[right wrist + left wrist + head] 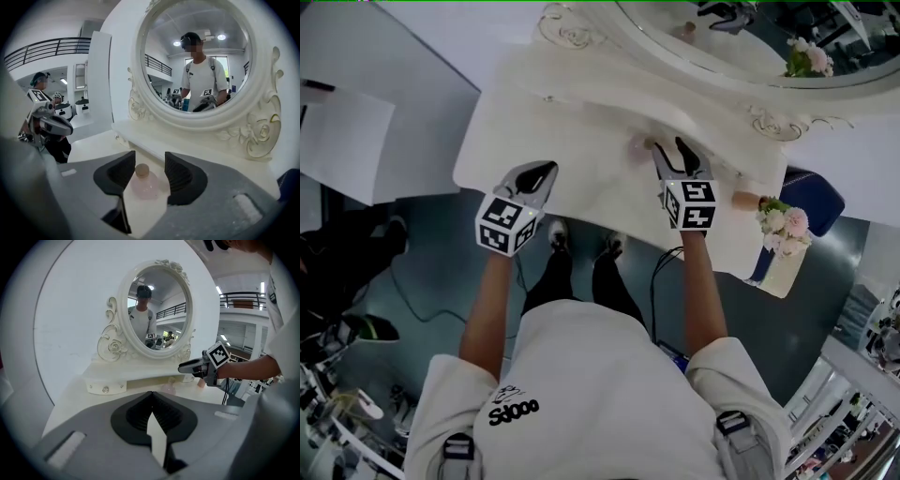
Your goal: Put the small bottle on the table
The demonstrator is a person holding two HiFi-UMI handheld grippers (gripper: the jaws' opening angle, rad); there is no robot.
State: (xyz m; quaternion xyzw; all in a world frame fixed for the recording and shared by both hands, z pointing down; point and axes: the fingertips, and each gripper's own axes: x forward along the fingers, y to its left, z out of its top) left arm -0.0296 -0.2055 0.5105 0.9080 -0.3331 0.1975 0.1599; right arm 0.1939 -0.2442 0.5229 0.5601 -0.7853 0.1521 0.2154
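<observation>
The small bottle [144,183] is pale pink glass with a round tan cap, and it stands upright on the white dressing table [572,131]. My right gripper [150,165] is open around it; the cap is close to the left pad and neither pad presses on it. From the head view the small bottle [637,145] shows just left of the right gripper [668,150]. My left gripper [542,174] hovers at the table's front left, shut with nothing in it. In its own view the left gripper [151,395] has its jaws meeting, with the small bottle [168,389] beyond.
An ornate oval mirror [722,37] on a raised shelf lines the back of the table. A flower bunch [783,225] and a small tan item [745,200] stand at the right end, by a blue seat [814,199]. The person's legs are below the front edge.
</observation>
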